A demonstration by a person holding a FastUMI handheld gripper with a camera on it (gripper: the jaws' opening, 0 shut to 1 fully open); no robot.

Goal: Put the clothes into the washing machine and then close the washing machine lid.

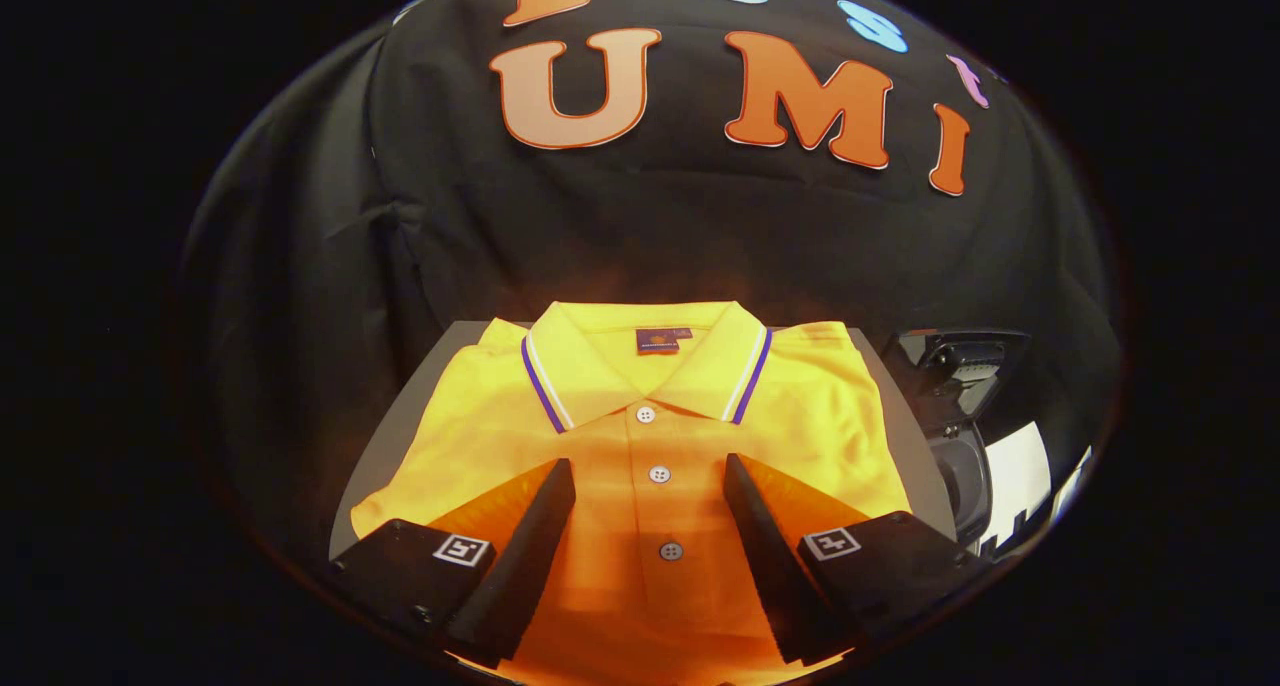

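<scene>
A yellow polo shirt [640, 436] lies folded flat on a grey worktop [395, 446], collar toward the booth wall at twelve o'clock, its button placket running straight back between the fingers. The gripper [650, 471] hangs released over the shirt's lower half, fingers spread wide to either side of the buttons and pressing on nothing. The shirt covers most of the worktop, leaving bare strips along the edges at nine and three o'clock. At about three o'clock, just past the worktop's edge, stands the washing machine [965, 466], its dark lid [960, 361] raised and the drum opening showing below. Black cloth [330, 236] closes the space behind and to the sides.
</scene>
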